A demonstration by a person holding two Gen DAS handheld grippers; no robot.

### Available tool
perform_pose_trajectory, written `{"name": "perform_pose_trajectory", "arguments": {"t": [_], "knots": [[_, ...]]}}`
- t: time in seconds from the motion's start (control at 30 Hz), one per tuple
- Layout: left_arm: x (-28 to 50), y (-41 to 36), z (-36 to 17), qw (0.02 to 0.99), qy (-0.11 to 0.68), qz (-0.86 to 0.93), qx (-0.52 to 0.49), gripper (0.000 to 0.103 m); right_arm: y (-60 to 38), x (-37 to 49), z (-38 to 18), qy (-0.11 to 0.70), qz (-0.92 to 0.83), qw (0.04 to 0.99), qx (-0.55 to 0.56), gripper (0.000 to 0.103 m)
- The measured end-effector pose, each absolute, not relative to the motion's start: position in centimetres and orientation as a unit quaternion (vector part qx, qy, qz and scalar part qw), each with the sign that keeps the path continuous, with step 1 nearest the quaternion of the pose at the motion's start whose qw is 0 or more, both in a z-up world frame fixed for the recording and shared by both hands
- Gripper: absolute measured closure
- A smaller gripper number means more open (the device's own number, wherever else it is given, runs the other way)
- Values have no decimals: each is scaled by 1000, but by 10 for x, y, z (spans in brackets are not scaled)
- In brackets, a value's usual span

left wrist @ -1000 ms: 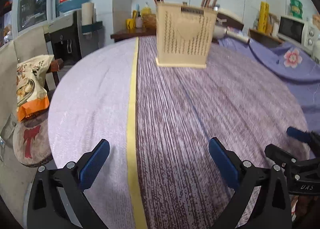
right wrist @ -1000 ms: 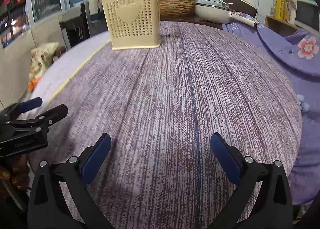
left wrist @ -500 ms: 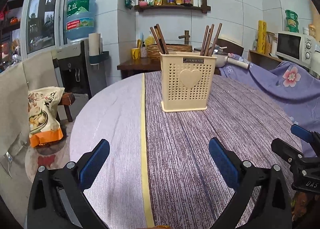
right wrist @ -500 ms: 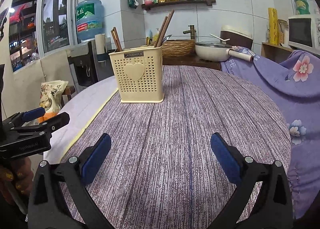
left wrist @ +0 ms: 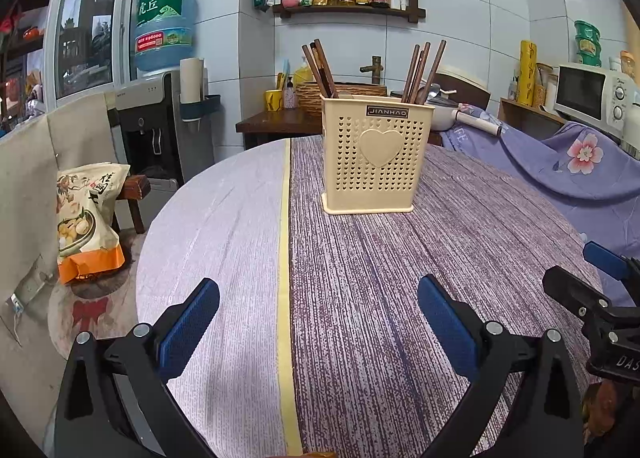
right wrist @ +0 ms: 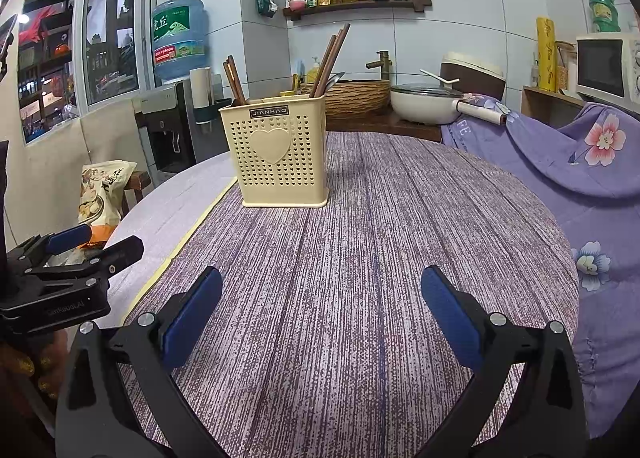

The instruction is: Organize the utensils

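A cream perforated utensil holder [left wrist: 377, 156] with a heart on its front stands upright at the far side of the round table [left wrist: 360, 278]; it also shows in the right wrist view [right wrist: 280, 152]. Several brown chopsticks [left wrist: 422, 70] stand in it, in a left and a right group [right wrist: 330, 58]. My left gripper [left wrist: 318, 318] is open and empty, low over the table's near edge. My right gripper [right wrist: 322, 314] is open and empty, beside it to the right. Both are well short of the holder.
The table wears a purple striped cloth with a yellow band [left wrist: 285, 258]. A snack bag [left wrist: 86, 218] sits on a stool at left. A water dispenser [left wrist: 160, 130] stands behind. A floral purple cloth [right wrist: 580, 162] drapes at right. A white pan [right wrist: 428, 104] sits on the back counter.
Both grippers have tilted up and drawn back from the table, so the holder and the room show in full. Both stay open and empty.
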State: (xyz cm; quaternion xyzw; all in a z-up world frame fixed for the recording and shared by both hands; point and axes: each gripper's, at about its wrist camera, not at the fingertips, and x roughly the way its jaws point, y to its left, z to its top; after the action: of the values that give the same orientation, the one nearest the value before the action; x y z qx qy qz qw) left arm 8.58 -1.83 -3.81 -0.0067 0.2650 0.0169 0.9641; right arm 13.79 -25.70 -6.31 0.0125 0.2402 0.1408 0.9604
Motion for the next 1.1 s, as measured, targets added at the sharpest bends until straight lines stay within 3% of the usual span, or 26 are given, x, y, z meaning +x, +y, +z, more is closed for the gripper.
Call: {"name": "perform_pose_trajectory", "arguments": {"t": [1.1], "knots": [[88, -20, -37, 965, 262, 21, -5, 6, -254, 139, -61, 225, 147, 963, 0, 5]]}}
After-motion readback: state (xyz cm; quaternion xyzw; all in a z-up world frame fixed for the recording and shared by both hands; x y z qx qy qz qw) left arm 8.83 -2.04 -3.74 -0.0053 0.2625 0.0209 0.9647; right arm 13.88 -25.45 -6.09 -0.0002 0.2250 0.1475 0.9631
